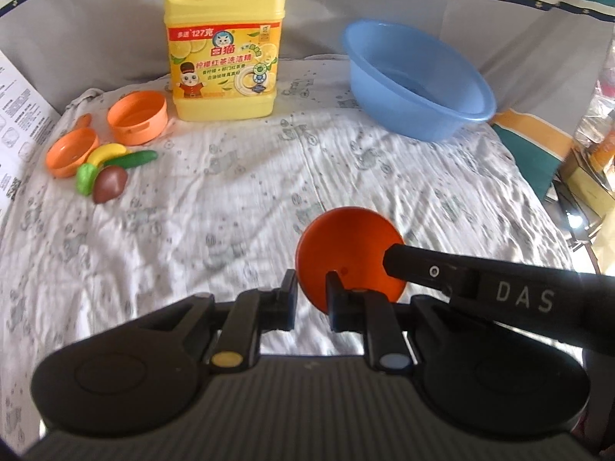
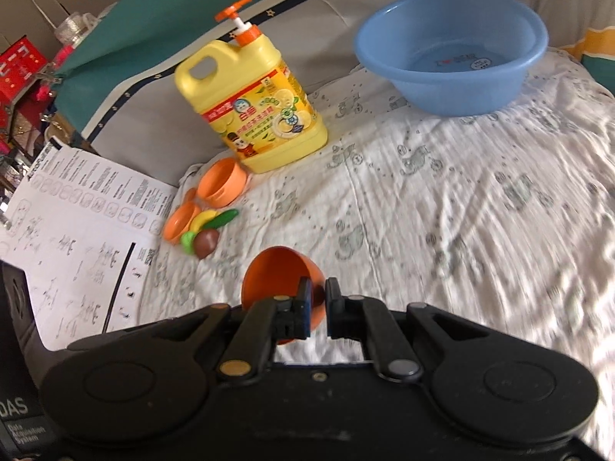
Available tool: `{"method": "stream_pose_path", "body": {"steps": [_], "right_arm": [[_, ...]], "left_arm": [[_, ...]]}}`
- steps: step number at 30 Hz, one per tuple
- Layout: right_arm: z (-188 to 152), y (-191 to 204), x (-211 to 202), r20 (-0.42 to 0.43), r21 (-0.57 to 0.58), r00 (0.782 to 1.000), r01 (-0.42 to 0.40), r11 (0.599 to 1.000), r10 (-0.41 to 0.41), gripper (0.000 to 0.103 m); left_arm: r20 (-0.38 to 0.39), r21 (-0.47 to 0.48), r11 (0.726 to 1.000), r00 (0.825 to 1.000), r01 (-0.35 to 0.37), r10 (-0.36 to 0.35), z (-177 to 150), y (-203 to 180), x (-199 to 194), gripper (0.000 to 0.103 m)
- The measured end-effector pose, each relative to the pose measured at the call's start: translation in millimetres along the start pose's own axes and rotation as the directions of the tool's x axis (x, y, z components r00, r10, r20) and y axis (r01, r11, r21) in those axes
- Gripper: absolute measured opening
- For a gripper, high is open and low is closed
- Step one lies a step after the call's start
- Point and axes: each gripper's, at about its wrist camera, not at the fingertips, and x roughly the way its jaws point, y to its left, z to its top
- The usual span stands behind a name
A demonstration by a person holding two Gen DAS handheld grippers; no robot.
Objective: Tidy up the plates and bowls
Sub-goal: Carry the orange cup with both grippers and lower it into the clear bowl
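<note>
A small orange bowl hangs above the white printed cloth. My left gripper is shut on its near rim. One black finger of my right gripper reaches in from the right and lies on the bowl's far side. In the right wrist view the same bowl shows its hollow side, with my right gripper shut on its wall. An orange toy pot and an orange toy pan lie at the far left of the cloth.
Toy fruit and vegetables sit against the pan. A yellow detergent jug stands at the back. To its right is a blue basin. A printed paper sheet lies off the cloth's left edge.
</note>
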Motion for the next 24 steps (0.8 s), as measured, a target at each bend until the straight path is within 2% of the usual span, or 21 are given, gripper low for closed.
{"method": "stream_pose_path", "body": {"steps": [12, 24], "right_arm": [[-48, -1, -49, 0.013, -0.03, 1.0, -0.007, 1.0, 0.008, 0.007], [-80, -12, -62, -0.018, -0.037, 1.0, 0.009, 0.999, -0.01, 0.007]], "left_arm": [[0.016, -0.003, 1.0, 1.0, 0.014, -0.014, -54, -17, -49, 0.014], [-0.022, -0.004, 1.0, 0.999, 0.03, -0.03, -90, -24, -54, 0.015]]}}
